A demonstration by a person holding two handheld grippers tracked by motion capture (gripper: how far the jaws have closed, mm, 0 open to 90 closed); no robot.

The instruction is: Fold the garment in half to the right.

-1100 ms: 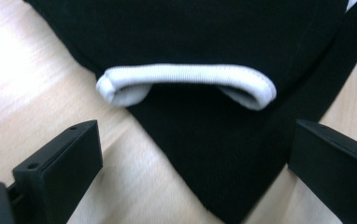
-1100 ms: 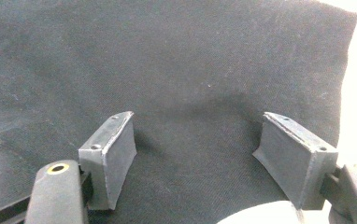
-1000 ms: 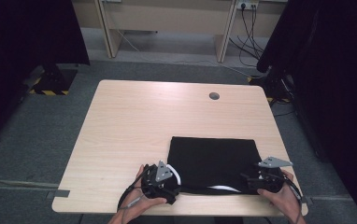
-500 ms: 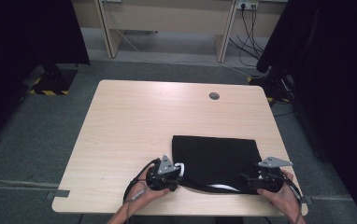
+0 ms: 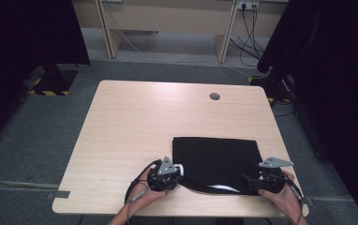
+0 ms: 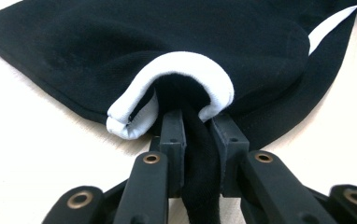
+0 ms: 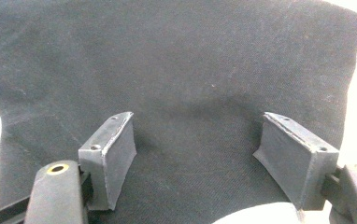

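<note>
Gripping the near-left corner of the black garment (image 5: 217, 161), the left gripper (image 6: 200, 135) has just closed its jaws on a bunched fold of dark cloth beside the white cuff (image 6: 167, 86). The garment lies folded flat in the lower right of the high view, on the near-right part of the wooden table (image 5: 135, 126). The right gripper (image 7: 197, 154) stands with its jaws wide apart over the cloth at the lower right; nothing is pinched between its pads (image 7: 120, 154). Judged step: securing the two near corners before a lift or fold; the next move calls for the right jaws to close on the fabric. A cable hole (image 5: 214, 96) sits upper centre, well apart; no obstacle is apparent beside the cloth
</note>
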